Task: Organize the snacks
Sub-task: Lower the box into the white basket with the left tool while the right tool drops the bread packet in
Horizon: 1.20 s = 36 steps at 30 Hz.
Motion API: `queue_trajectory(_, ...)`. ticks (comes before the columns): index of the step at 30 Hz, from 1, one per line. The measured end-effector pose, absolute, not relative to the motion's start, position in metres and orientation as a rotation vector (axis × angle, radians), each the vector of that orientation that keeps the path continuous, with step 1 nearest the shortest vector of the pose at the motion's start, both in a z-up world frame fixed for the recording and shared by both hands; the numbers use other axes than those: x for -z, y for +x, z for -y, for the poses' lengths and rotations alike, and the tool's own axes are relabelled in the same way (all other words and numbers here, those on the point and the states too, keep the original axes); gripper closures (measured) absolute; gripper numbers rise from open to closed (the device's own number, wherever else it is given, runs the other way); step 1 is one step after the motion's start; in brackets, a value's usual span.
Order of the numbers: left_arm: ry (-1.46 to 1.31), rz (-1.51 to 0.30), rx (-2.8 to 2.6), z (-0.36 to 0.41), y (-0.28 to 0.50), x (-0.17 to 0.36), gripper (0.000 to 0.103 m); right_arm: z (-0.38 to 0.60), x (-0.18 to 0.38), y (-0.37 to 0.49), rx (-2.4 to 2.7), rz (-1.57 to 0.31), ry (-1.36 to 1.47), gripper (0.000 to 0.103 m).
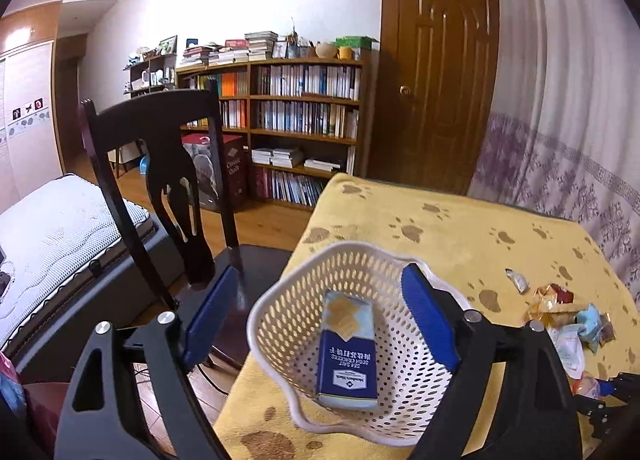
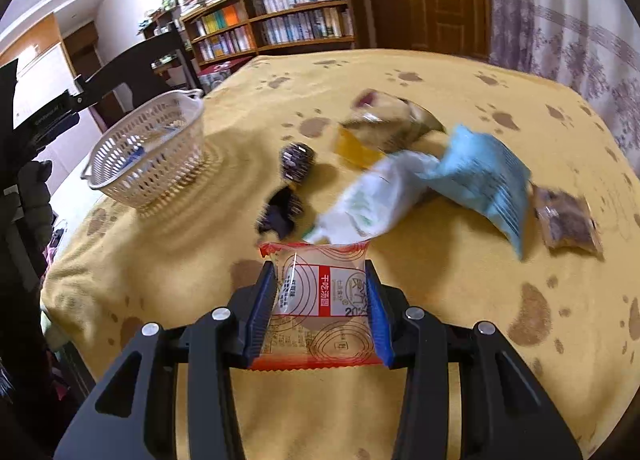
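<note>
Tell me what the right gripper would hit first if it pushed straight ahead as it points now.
Most likely the white snack bag just beyond the orange-edged packet that the right gripper holds; the light blue bag lies behind it. Depth is hard to judge here.

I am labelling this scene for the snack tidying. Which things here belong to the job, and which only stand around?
Job:
white basket
blue cracker box
red-edged packet, in right hand-held gripper
loose snack packets
left hand-held gripper

Only around:
dark chair
bookshelf
door
</note>
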State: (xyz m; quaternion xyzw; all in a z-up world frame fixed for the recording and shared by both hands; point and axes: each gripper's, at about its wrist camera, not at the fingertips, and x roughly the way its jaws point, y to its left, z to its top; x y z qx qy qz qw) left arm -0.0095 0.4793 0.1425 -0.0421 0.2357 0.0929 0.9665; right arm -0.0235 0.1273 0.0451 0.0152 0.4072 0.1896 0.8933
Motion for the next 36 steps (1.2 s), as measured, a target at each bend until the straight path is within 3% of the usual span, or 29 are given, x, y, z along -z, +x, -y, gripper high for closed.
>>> queue_trajectory(4,-0.088,-0.454,-0.193,-0.483,-0.016,-0.150,0.011,-0.153,-0.064,-0.017,-0.448,-0.812,0.009,0.060)
queue_trajectory(17,-0.127,-0.412,-0.203,-0.499,-0.028,-0.162,0.010,-0.263,-0.119,0.012,-0.638,-0.717,-0.030,0.060)
queue_trajectory(24,-0.155,-0.410,-0.223,-0.511,-0.031,-0.163,0.010,-0.312,-0.117,0.041,-0.635,-0.746,-0.036,0.059)
queue_trajectory(28,-0.167,-0.418,-0.233,-0.515,-0.029,-0.161,0.006,-0.319,-0.111,0.056,-0.621,-0.761,0.012,0.045)
queue_trajectory(36,-0.173,-0.447,-0.242,-0.516,-0.022,-0.156,0.006,-0.302,-0.093,0.051,-0.601,-0.792,0.042,0.045)
